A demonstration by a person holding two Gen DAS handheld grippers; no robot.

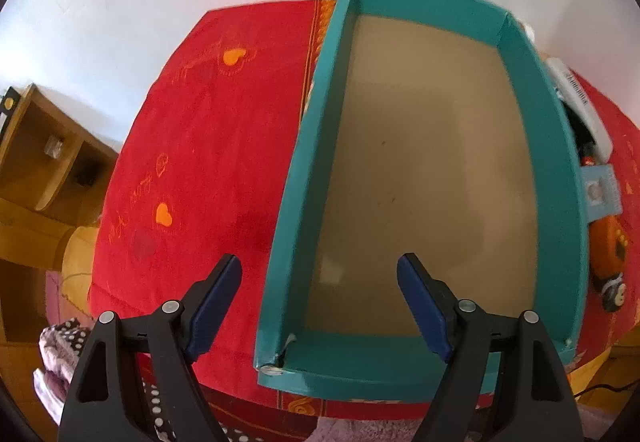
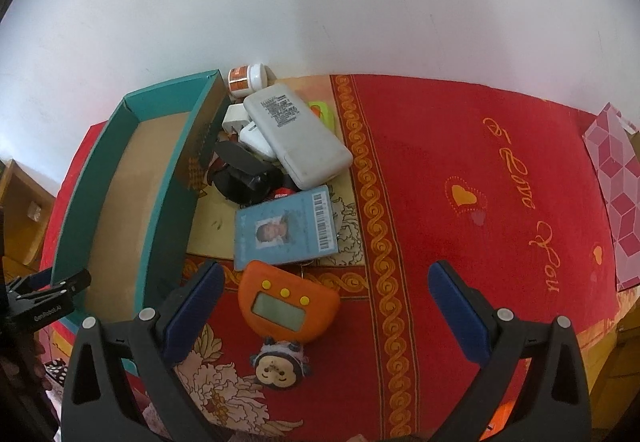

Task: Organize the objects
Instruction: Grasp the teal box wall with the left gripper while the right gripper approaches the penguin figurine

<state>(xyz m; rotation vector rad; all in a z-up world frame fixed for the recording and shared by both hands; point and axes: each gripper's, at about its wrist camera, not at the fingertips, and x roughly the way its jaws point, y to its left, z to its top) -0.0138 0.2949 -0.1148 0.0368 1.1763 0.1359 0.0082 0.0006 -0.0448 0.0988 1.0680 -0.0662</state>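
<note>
The orange gadget (image 2: 289,306) lies just ahead of the right gripper (image 2: 324,306), between its fingers and toward 11 o'clock — the left gripper (image 1: 320,306) hovers over the empty teal box (image 1: 304,170) instead. Both sets of fingers stand wide, holding nothing. The gadget's long axis runs 9-to-3; grey screen, three yellow buttons, a monkey charm (image 2: 280,364) at 6.
</note>
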